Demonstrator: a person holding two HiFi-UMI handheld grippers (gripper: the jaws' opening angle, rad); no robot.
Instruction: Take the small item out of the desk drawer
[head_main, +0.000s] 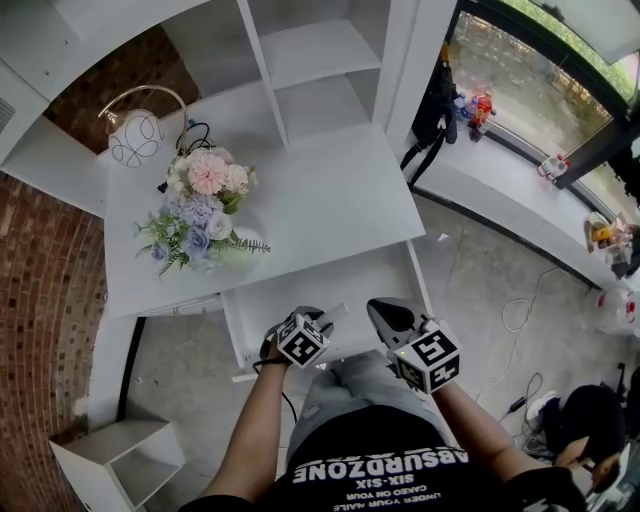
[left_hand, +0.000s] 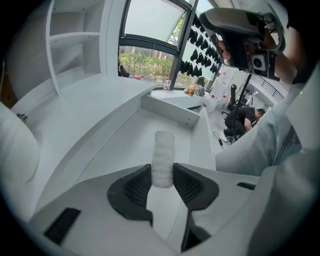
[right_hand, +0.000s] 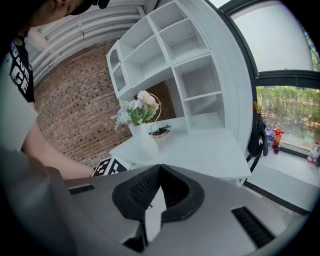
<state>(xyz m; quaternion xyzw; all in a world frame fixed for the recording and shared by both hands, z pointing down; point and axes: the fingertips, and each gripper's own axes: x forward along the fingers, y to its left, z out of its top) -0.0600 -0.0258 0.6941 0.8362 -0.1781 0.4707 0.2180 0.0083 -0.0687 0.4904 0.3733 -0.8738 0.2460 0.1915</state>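
As the drawer (head_main: 320, 285) gapes, left gripper (left_hand: 163, 172) holds roll (left_hand: 164, 147).

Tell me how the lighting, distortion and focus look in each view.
Head view: even daylight, the white desk nearly washed out, the shelves slightly bowed at the edges. Left gripper view: strong fisheye with black corners, window blown out, the white roll between the jaws sharp. Right gripper view: same fisheye, window overexposed, brick wall well lit and clear.

White desk (head_main: 330, 200), vase of flowers (head_main: 200, 215), lamp (head_main: 135, 137) (drawer (head_main: 330, 285) open)
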